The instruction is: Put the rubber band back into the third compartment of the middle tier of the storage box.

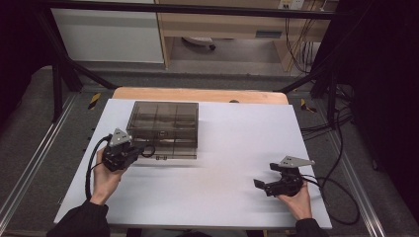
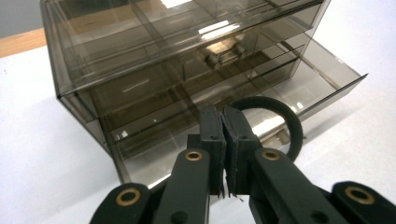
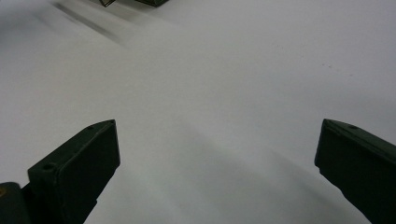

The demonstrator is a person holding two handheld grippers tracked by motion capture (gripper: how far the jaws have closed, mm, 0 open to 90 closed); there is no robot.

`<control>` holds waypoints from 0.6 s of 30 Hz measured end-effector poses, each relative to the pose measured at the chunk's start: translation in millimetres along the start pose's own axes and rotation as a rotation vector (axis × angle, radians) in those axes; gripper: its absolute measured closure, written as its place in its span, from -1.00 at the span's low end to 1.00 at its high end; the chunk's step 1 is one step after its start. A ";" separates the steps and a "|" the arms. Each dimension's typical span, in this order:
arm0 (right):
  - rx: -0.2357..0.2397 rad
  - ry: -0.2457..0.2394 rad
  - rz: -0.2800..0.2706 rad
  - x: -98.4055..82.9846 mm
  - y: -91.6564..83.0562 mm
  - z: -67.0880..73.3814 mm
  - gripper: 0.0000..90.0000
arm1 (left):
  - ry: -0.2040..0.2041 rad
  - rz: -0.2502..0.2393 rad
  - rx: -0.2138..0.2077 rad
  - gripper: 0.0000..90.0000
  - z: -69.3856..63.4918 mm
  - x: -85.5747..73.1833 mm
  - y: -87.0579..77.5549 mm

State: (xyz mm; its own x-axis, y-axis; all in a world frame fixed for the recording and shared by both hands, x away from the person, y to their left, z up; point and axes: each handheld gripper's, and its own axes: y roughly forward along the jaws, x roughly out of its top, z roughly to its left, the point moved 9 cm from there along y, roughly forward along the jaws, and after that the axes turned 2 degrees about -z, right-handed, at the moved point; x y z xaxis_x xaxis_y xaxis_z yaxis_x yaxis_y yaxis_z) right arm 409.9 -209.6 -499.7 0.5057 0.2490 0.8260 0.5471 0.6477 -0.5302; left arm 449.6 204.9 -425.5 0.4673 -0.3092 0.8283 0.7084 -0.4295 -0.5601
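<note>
A smoky clear drawer box (image 1: 163, 128) stands on the white table (image 1: 237, 133) at the back left. In the left gripper view the box (image 2: 154, 70) is close ahead, its bottom drawer (image 2: 322, 79) pulled out toward me. My left gripper (image 1: 140, 148) (image 2: 223, 119) is at the box's front left corner, shut on a black elastic hair band (image 2: 286, 119) (image 1: 148, 150) that loops out to one side of the jaws. My right gripper (image 1: 266, 176) (image 3: 217, 135) hovers low over bare table at the front right, jaws wide open, with nothing between them.
A wooden strip (image 1: 197, 94) shows past the table's far edge. Black cables (image 1: 341, 197) trail off the right side, and a metal frame (image 1: 69, 64) and grey floor surround the table. A corner of the box (image 3: 135, 2) lies far off in the right gripper view.
</note>
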 end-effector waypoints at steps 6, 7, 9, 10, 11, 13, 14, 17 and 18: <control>-0.001 -0.003 -0.001 0.1 -0.1 -0.1 -0.99 | 0.015 0.002 -0.009 0.93 -6.6 4.4 2.8; -0.001 -0.003 -0.001 0.1 -0.1 -0.1 -0.99 | 0.015 0.000 -0.011 0.93 -7.7 5.2 3.6; 0.000 0.000 0.001 -0.1 -0.1 0.1 -0.99 | 0.018 0.003 -0.014 0.93 -9.8 6.4 4.8; 0.000 -0.001 0.001 -0.1 0.0 0.1 -0.99 | 0.020 0.002 -0.015 0.93 -11.0 7.4 5.5; 0.001 0.000 0.001 -0.2 0.0 0.1 -0.99 | 0.020 0.002 -0.017 0.93 -12.2 8.3 6.1; 0.001 0.000 0.001 -0.2 0.1 0.2 -0.99 | 0.023 -0.001 -0.021 0.93 -14.6 10.5 7.4; 0.001 0.000 0.002 -0.2 0.1 0.2 -0.99 | 0.023 -0.002 -0.022 0.93 -15.8 11.6 8.2; 0.001 -0.001 0.001 -0.2 0.1 0.2 -0.99 | 0.021 -0.005 -0.028 0.93 -19.4 14.8 10.9; 0.001 -0.001 0.001 -0.1 0.1 0.2 -0.99 | 0.022 -0.006 -0.031 0.93 -20.7 15.8 11.7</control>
State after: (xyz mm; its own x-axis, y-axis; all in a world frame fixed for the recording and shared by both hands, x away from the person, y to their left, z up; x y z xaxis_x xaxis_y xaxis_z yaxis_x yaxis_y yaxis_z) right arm 409.8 -209.4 -499.8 0.5055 0.2498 0.8259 0.5462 0.6483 -0.5304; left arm 454.4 177.4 -419.4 0.4513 -0.3250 0.8311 0.6941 -0.4574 -0.5559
